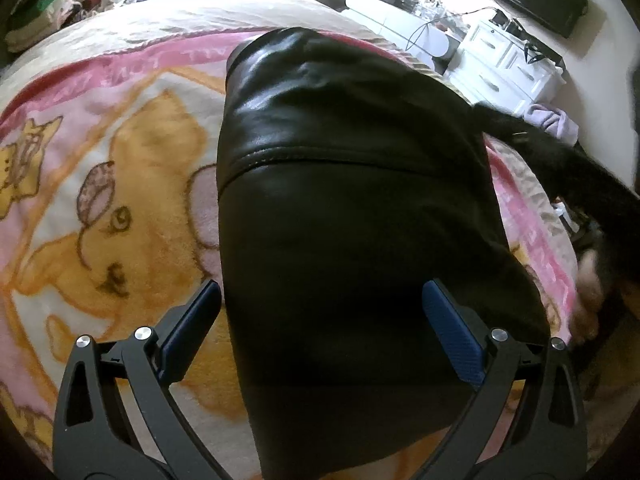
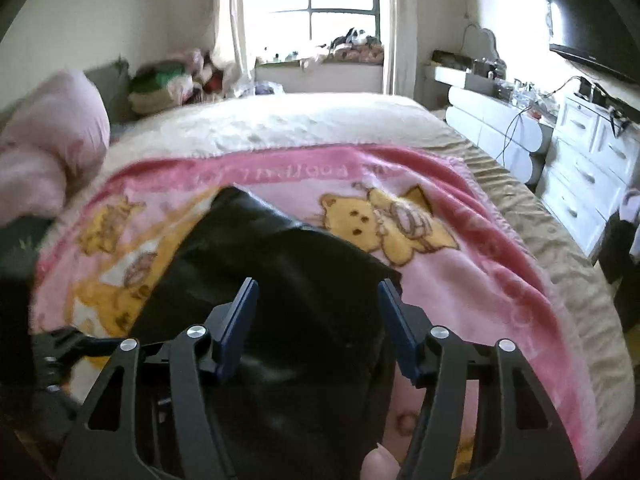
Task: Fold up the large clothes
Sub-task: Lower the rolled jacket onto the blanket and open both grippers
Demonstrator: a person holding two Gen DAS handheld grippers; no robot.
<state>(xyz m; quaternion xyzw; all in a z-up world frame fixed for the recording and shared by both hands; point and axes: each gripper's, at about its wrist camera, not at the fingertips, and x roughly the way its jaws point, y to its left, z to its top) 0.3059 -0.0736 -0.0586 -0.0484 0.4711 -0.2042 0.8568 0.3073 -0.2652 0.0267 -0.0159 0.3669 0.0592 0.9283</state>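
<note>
On the fleecy pink blanket (image 1: 132,208), glossy black leather garment (image 1: 344,216) lies beneath both gaping grippers (image 1: 322,320) (image 2: 318,316).

Black garment (image 1: 352,208) near end cut off at btm edge; pink pillow (image 2: 52,152) blurred

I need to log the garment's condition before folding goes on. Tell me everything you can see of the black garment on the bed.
The black garment looks like smooth, slightly shiny leather or faux leather. A stitched seam crosses it, and a band of another texture shows at its far end. It lies as a long panel on the pink cartoon blanket, with light creases. A dark strip trails off its far right side. The left gripper and right gripper are both open over it, gripping nothing.
</note>
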